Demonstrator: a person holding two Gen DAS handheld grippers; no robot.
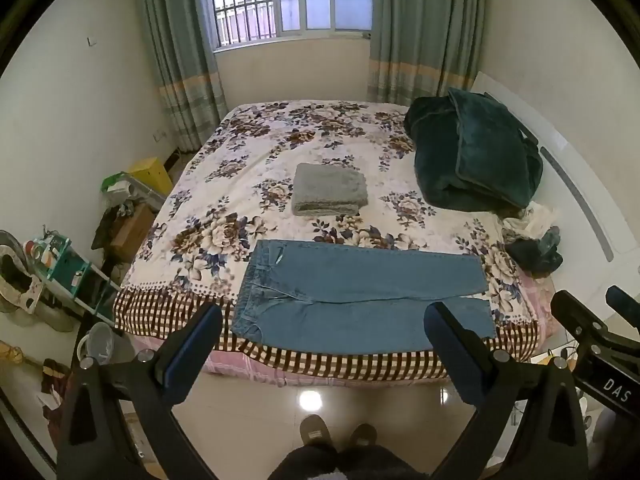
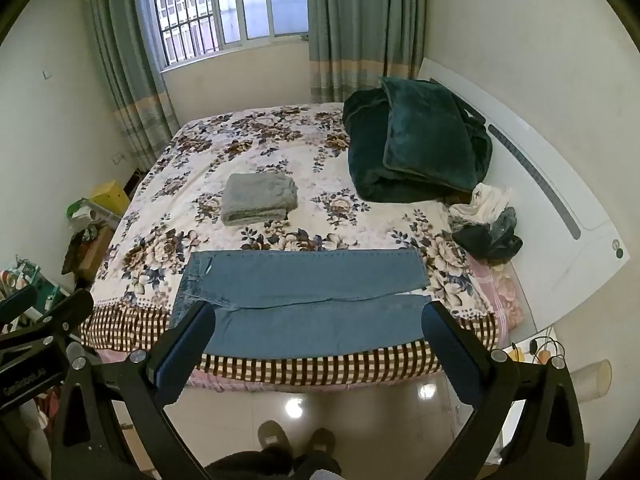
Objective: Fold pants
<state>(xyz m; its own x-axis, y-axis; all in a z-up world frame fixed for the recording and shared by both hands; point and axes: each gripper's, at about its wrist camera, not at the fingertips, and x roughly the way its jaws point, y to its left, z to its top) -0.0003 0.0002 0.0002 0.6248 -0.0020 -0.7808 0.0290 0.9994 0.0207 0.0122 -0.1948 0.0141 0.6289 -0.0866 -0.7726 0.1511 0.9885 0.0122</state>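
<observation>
Blue jeans (image 1: pixel 360 296) lie flat along the near edge of the bed, waist to the left and both legs stretched to the right, side by side. They also show in the right wrist view (image 2: pixel 304 300). My left gripper (image 1: pixel 324 320) is open and empty, held above the floor in front of the bed, short of the jeans. My right gripper (image 2: pixel 320 324) is also open and empty, at about the same distance. The right gripper's body shows at the right edge of the left wrist view (image 1: pixel 592 340).
The bed has a floral cover (image 1: pixel 256 152) with a checked border. A folded grey towel (image 1: pixel 330 194) lies mid-bed. A dark green blanket pile (image 1: pixel 476 156) and a small heap of clothes (image 1: pixel 536 244) lie at the right. Clutter (image 1: pixel 60 276) stands by the left wall.
</observation>
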